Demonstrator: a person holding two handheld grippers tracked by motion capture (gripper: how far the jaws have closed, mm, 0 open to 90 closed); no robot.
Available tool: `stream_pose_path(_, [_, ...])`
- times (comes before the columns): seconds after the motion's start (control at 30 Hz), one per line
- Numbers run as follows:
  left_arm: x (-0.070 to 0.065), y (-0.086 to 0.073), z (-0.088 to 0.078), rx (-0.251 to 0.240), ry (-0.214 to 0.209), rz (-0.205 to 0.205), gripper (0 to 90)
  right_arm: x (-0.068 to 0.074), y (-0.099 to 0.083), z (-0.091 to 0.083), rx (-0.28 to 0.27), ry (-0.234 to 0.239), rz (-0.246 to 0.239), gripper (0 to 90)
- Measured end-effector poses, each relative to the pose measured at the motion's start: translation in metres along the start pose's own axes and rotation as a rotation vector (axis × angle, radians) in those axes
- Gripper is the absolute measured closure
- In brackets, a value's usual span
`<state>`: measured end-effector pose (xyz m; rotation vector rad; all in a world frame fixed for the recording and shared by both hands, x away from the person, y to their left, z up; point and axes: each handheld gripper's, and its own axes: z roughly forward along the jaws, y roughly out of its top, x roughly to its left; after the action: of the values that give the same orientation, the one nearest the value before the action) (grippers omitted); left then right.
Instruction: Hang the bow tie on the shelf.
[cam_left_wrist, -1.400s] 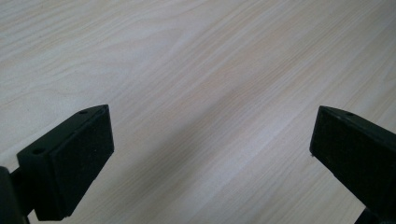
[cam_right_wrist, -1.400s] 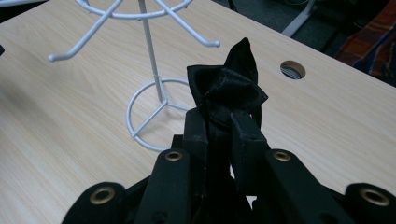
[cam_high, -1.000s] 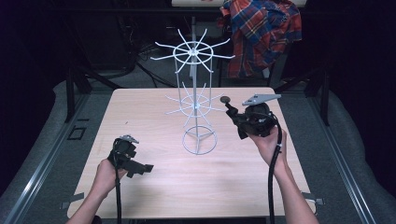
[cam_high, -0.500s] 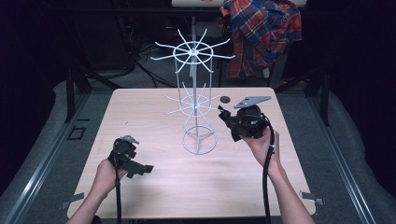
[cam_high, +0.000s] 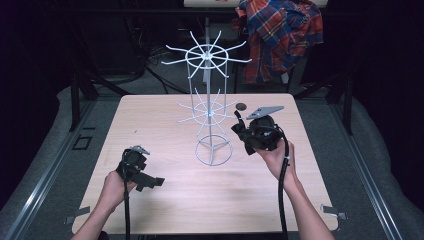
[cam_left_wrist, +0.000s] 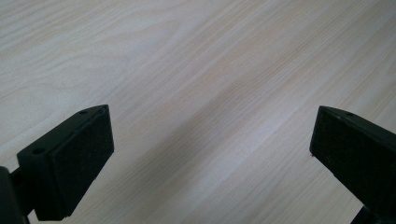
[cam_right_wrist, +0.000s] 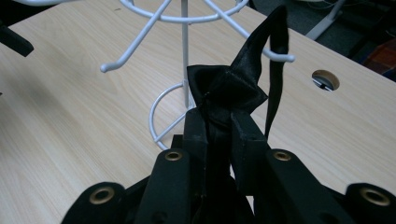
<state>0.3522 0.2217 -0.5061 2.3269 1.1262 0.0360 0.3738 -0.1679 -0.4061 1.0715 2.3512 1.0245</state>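
Two risks stand out. The right hand-held gripper (cam_right_wrist: 218, 126) is clamped on a black satin bow tie (cam_right_wrist: 231, 91), whose strap loop (cam_right_wrist: 275, 46) rises beside a lower arm of the white wire rack (cam_high: 210, 117). The fabric looks slippery — it could slide out, or the loop could miss the hook tip (cam_right_wrist: 289, 58). A push might tip the light rack on the surface (cam_high: 150, 125). The left hand-held gripper (cam_left_wrist: 210, 154) hangs open and empty near the front edge — too far to steady anything.
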Motion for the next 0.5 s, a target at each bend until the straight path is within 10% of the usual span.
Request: stream_pose_path(0.5, [0.000,0.000,0.000,0.003,-0.002,-0.004,0.0,0.011,0.007,0.012,0.025,0.007,-0.073,77.9])
